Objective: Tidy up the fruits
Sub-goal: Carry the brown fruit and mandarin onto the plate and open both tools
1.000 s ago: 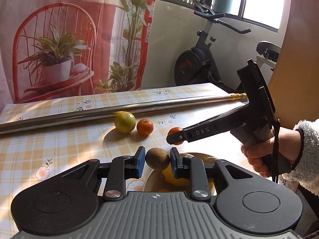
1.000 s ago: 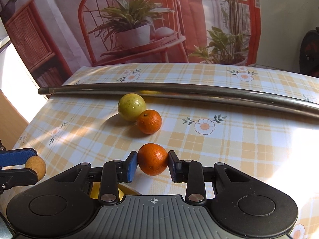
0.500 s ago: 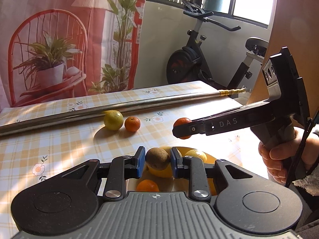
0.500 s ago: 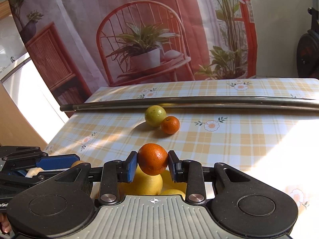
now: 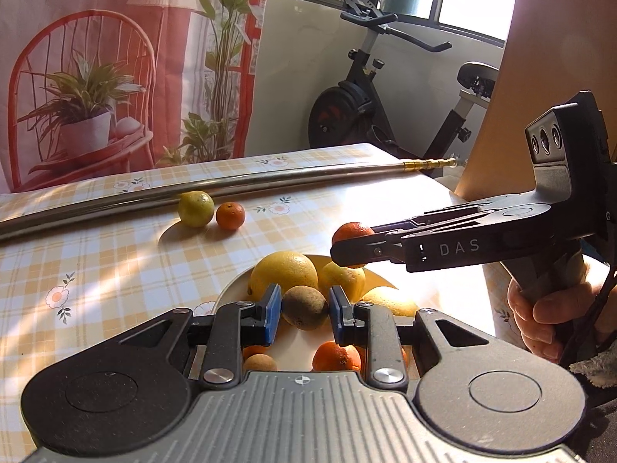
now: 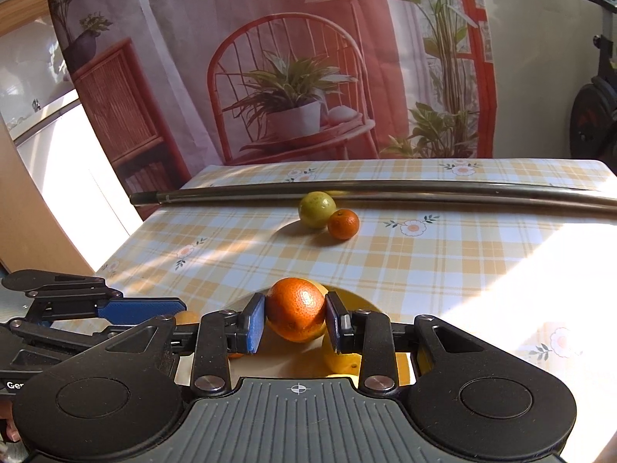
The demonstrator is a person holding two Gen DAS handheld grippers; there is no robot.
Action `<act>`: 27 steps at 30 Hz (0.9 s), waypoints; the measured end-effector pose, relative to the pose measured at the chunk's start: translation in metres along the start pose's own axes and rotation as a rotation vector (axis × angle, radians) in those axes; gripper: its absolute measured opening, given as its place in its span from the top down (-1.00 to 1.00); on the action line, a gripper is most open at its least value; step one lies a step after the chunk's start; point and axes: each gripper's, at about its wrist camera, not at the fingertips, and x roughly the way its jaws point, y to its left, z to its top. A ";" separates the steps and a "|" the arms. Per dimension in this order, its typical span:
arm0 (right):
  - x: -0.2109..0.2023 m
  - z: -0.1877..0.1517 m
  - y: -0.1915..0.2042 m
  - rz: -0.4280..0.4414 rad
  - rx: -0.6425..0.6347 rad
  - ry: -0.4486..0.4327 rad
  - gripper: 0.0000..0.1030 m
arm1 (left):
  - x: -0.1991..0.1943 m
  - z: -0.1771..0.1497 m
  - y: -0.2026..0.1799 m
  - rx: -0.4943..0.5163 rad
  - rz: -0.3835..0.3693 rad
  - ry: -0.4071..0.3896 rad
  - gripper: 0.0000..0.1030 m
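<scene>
Both grippers have come in over the plate since the earlier frames, and more of its fruit now shows below them. In the left wrist view, the left gripper sits at lower centre, its blue pads clamped on a brown fruit held just above the plate's yellow citrus and small oranges. The right gripper reaches in from the right of that frame, a hand on its grip, jaws closed on an orange, seen at centre bottom of the right wrist view. Farther up the checked tablecloth, a green-yellow lemon and a small tangerine lie touching, just in front of a long metal pole.
</scene>
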 end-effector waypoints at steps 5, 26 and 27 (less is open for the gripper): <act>-0.004 -0.007 -0.002 -0.011 0.011 0.003 0.41 | 0.001 -0.010 -0.010 0.006 -0.036 0.028 0.45; -0.004 -0.022 -0.003 0.009 0.026 0.019 0.41 | 0.033 -0.042 -0.035 0.051 -0.160 0.216 0.45; -0.002 -0.021 -0.003 0.009 0.027 0.020 0.41 | 0.033 -0.042 -0.036 0.050 -0.163 0.220 0.45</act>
